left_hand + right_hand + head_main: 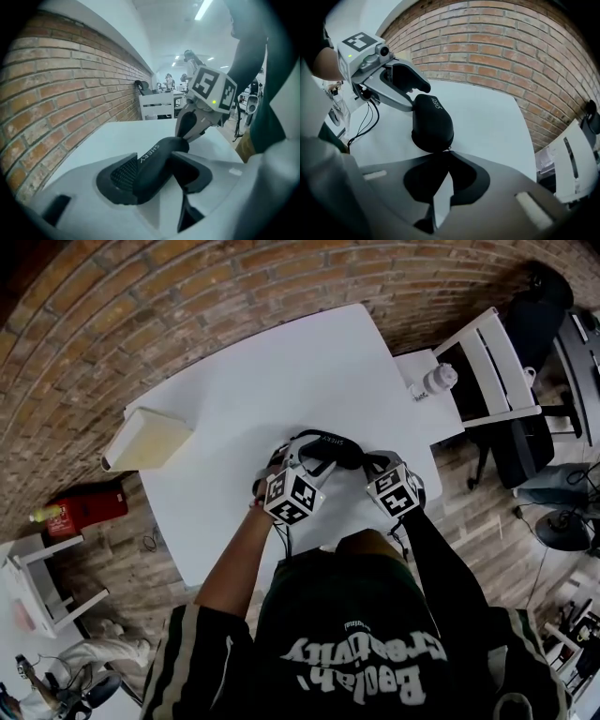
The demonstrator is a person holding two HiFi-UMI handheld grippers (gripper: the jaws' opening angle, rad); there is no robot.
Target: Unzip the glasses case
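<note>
A black glasses case (328, 448) lies near the front of the white table (281, 362). In the left gripper view the case (157, 159) fills the gap of my left gripper (154, 176), and both pads press on its near end. My right gripper (186, 133) meets the case's far end with its jaws together. In the right gripper view the case (432, 124) stands just past my right gripper (446, 157), which is shut on the small zipper pull (449, 149). My left gripper (410, 93) clamps the case's other end from above and below.
A cream box (150, 439) sits at the table's left edge. A white bottle (436, 381) stands on a small white stand to the right, beside a white chair (487, 371). A red object (89, 507) lies on the wooden floor. A brick wall runs behind the table.
</note>
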